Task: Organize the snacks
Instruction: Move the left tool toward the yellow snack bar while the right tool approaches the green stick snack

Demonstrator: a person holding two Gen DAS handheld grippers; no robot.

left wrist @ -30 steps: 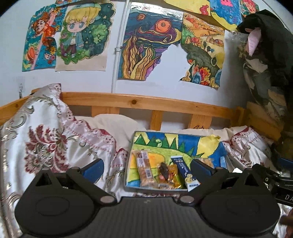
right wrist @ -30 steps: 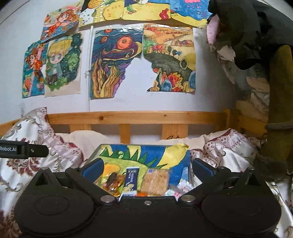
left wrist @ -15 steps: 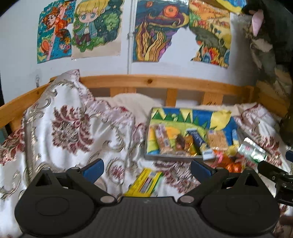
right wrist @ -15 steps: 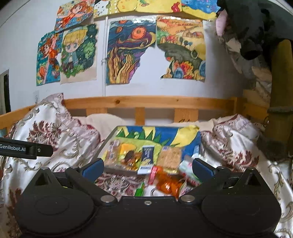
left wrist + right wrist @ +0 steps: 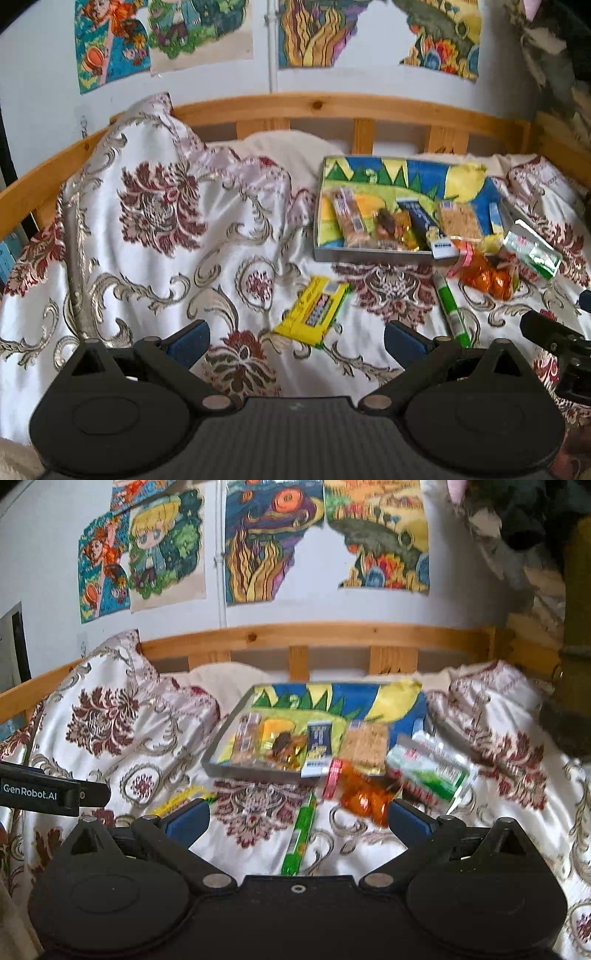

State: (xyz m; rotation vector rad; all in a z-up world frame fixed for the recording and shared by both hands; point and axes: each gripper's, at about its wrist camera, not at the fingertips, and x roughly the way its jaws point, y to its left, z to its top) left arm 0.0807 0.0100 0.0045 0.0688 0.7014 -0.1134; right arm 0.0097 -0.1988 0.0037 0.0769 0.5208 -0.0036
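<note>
left wrist view: the left tool (image 5: 295, 338) is open, its two blue-tipped fingers (image 5: 188, 338) spread wide with nothing between them. it hangs over a bed covered by a white bedspread (image 5: 155, 236) with red and silver floral patterns. a yellow snack packet (image 5: 314, 310) lies on the bedspread just beyond the gap between the fingers, tilted. a green stick pack (image 5: 450, 308) lies to its right, near the right finger. a shallow tray (image 5: 369, 254) with a colourful painted lining sits farther off, right of centre. inside the tray, from left to right: a biscuit pack (image 5: 349, 218), a gold-wrapped sweet pile (image 5: 397, 227), a dark blue bar (image 5: 424, 225) and a clear cracker pack (image 5: 460, 221). an orange bag of sweets (image 5: 487, 275) lies against the tray's near right corner, with a green and white pouch (image 5: 532, 251) to its right. part of the right tool (image 5: 554, 336) shows at the right edge. a wooden bed rail (image 5: 332, 107) runs along the far side.

right wrist view: the right tool (image 5: 299, 818) is open and empty, fingers wide apart. the green stick pack (image 5: 301, 834) lies between the fingers, pointing away. the orange bag of sweets (image 5: 365, 797) sits just beyond the right finger, and the green and white pouch (image 5: 428, 771) lies to its right. the tray (image 5: 258, 770) sits beyond, centred, holding the same four snacks. the yellow snack packet (image 5: 181, 799) lies at the left finger, partly hidden. the left tool (image 5: 55, 794) shows at the left edge. the picture is slightly blurred.
</note>
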